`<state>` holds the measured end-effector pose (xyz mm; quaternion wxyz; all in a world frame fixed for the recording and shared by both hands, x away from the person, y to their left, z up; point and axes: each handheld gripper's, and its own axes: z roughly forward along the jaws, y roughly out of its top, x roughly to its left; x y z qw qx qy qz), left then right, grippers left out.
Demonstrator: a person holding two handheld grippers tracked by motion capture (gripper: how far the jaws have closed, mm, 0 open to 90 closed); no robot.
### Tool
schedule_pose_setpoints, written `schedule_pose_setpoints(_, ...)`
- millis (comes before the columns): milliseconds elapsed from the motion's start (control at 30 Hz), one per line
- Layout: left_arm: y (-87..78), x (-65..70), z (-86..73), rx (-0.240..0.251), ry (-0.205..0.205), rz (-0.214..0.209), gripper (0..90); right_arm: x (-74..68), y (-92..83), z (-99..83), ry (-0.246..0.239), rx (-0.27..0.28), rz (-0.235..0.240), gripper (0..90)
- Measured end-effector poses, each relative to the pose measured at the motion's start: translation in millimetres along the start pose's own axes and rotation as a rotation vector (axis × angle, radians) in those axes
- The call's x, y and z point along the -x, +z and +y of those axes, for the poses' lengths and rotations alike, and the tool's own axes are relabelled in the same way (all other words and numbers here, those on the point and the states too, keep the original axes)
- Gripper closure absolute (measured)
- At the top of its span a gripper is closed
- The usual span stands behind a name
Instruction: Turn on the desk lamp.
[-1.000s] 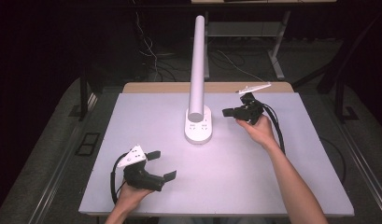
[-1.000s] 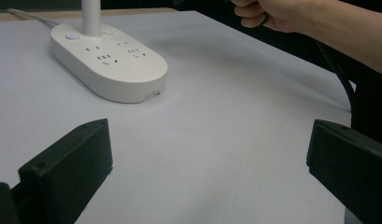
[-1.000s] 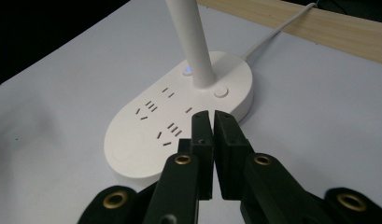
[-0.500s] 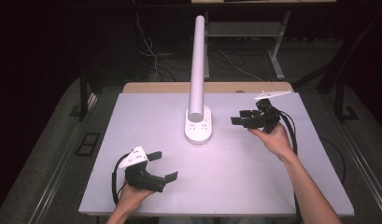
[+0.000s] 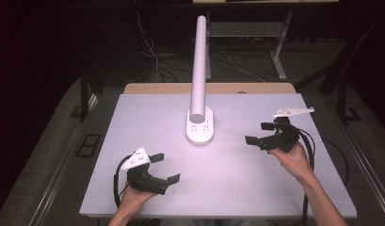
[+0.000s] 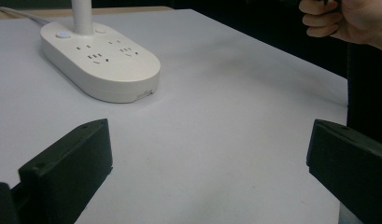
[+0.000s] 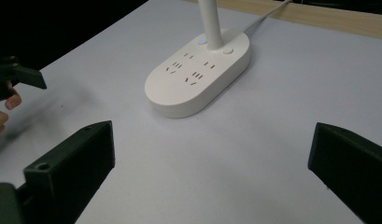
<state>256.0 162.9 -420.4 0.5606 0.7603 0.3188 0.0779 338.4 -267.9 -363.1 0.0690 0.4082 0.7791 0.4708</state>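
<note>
A white oval lamp base with sockets (image 5: pixel 199 127) stands mid-table, and a white tube-shaped lamp (image 5: pixel 198 66) rises from it. The base shows up close in the left gripper view (image 6: pixel 102 63) and the right gripper view (image 7: pixel 198 74). My left gripper (image 5: pixel 164 167) hovers open near the front left of the table, pointing right, nothing between its jaws. My right gripper (image 5: pixel 258 133) is open at the right side, pointing left toward the base, also holding nothing. The person's right hand (image 6: pixel 343 21) shows far off in the left gripper view.
The white tabletop (image 5: pixel 148 117) has a wooden strip (image 5: pixel 209 88) along its far edge. The lamp's cord (image 7: pixel 268 11) runs off the back. Cables (image 5: pixel 232 61) and table legs lie on the dark floor behind. A black cable (image 5: pixel 317 150) trails from my right gripper.
My right gripper has drawn back from beside the lamp base toward the right front, lower over the table. My left gripper has stayed put.
</note>
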Motion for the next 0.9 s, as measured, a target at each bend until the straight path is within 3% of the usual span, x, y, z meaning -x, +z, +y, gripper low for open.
schedule_pose_setpoints(400, -0.5, -0.3, -0.1, -0.002, 0.000, 0.005, 0.0, -7.2, -29.4, -44.9, 0.030, 0.034, 0.014, 0.5)
schedule_pose_setpoints(700, -0.1, -0.4, -0.3, -0.007, 0.003, 0.006, 0.0, -10.5, -36.1, -78.3, 0.053, 0.035, 0.006, 0.5)
schedule_pose_setpoints(900, 0.3, -1.5, -0.4, -0.007, -0.007, 0.012, 0.0, -17.5, -41.7, -89.5, 0.053, 0.048, 0.002, 0.5)
